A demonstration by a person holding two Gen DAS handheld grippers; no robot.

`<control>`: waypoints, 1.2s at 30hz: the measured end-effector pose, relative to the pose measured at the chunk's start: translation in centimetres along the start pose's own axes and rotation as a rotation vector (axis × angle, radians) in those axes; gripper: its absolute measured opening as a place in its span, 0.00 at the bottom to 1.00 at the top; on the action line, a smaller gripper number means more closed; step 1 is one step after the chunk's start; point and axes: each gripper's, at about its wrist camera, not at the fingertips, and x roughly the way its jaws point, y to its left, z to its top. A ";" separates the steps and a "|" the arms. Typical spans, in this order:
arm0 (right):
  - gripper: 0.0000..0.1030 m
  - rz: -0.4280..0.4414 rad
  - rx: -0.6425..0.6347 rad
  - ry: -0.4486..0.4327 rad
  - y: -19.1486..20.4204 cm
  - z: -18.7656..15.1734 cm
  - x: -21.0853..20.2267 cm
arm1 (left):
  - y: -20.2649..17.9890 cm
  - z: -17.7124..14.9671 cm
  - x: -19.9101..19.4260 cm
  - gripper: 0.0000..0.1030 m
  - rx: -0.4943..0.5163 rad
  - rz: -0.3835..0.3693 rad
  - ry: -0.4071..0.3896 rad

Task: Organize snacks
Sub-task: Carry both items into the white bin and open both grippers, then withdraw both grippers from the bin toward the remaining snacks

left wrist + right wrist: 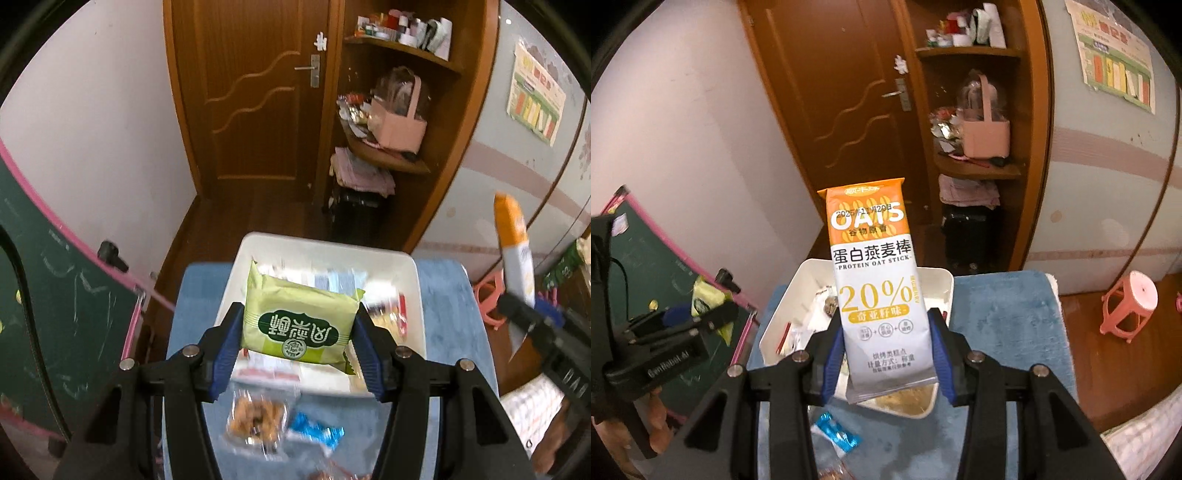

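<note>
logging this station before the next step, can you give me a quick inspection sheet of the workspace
surface: blue mat over the table.
job's things: white bin on the mat, several wrapped snacks inside; green snack pack held over it; oat stick pack held upright above the bin.
clutter: clear cookie packet and blue wrapper loose on the mat in front of the bin.
grippers: left gripper shut on the green snack pack; right gripper shut on the oat stick pack.
cables: nothing seen.
surroundings: wooden door, corner shelves with a pink basket, green chalkboard, pink stool.
</note>
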 end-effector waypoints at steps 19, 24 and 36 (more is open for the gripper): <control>0.61 -0.078 0.085 0.253 2.9 -3.8 11.7 | 4.4 -1.1 12.0 0.94 0.006 -0.064 0.185; 0.61 -0.074 0.092 0.262 3.8 -5.0 10.2 | 5.2 -2.8 10.1 0.99 0.009 -0.079 0.170; 0.61 -0.065 0.086 0.216 4.4 -7.1 4.4 | 5.5 -6.7 3.2 0.99 0.012 -0.116 0.135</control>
